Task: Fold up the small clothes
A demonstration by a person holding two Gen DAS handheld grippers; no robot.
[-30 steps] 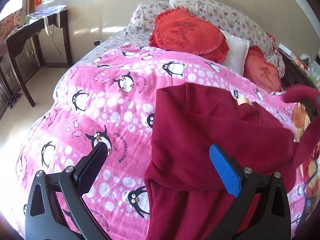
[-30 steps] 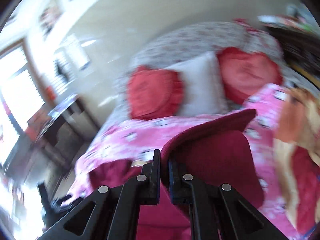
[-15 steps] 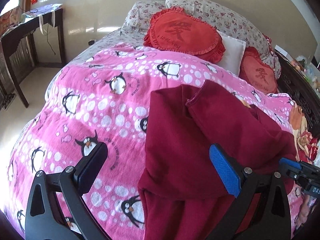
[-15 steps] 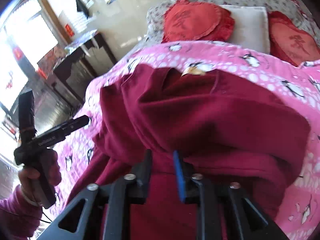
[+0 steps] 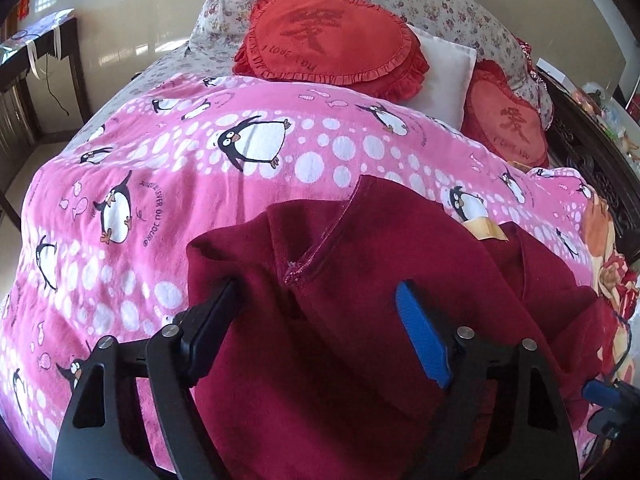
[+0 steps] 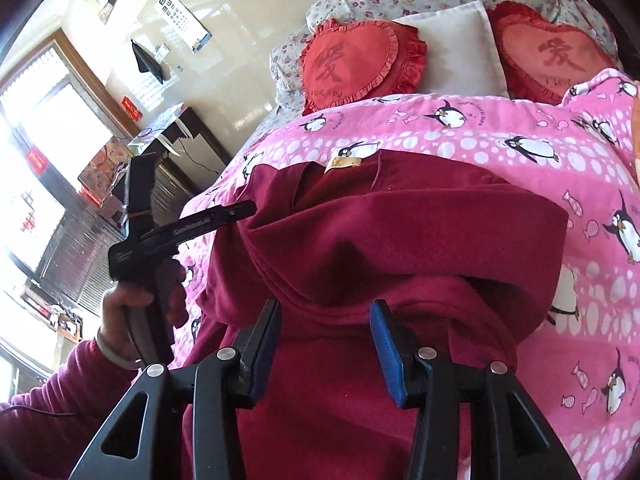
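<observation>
The dark red garment point(image 5: 360, 320) fills the lower centre of both views, lying on the pink penguin blanket point(image 5: 160, 184) with one side already folded over; probably more folds remain. The left gripper point(image 5: 316, 316) and right gripper point(image 6: 324, 328) both hang over it with jaws apart, holding nothing. Red cushions point(image 5: 332, 40) sit upper centre, well clear.

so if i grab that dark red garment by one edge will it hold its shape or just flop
The dark red garment would probably flop: it already drapes in soft folds over the pink blanket. Its fleecy surface looks grippy, so likely not slippery.
</observation>
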